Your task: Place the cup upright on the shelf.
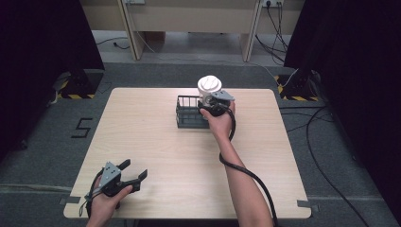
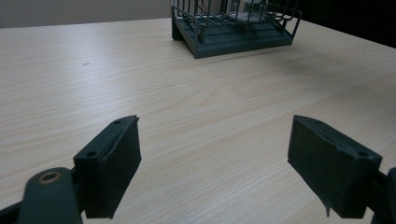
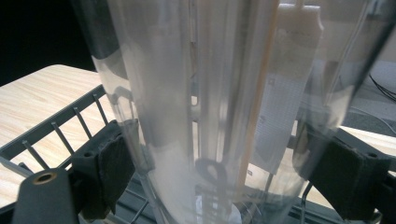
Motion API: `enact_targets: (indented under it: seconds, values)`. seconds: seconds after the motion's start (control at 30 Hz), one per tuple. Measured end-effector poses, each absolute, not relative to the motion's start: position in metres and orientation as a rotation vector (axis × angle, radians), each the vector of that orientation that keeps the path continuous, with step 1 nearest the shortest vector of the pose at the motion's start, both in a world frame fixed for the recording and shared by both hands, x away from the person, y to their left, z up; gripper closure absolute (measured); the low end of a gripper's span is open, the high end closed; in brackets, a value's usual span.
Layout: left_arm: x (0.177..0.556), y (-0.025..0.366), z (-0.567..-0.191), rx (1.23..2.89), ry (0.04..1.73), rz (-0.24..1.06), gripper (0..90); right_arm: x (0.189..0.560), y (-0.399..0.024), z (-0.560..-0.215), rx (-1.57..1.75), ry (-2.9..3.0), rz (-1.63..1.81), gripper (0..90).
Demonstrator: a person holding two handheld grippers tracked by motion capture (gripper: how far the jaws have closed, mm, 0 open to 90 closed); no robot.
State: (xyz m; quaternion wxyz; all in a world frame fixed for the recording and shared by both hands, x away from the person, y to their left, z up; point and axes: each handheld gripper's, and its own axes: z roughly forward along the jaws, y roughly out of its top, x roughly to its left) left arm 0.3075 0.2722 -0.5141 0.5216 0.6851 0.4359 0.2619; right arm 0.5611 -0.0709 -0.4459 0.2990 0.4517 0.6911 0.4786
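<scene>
The high view looks forward and down from above the near edge, taking in the whole surface [image 1: 156, 142]. The left gripper view sits low near the near-left corner, facing across the surface toward the rack [image 2: 233, 32] by the far edge. The right gripper view is pressed close against a clear cup [image 3: 210, 116] at that rack [image 3: 56, 126], which all three views share.

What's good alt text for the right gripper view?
A clear plastic cup stands upright between the right gripper's two black jaws, which press its sides, above a dark wire basket on a light wooden table.
</scene>
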Motion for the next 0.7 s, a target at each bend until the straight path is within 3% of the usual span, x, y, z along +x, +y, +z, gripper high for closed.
enact_targets:
  seconds: [0.7]
  values:
    - [0.308, 0.271, -0.514, 1.645, 1.044, 0.630, 16.6, 0.539, -0.084, -0.435, 1.181, 1.830, 1.297, 14.8]
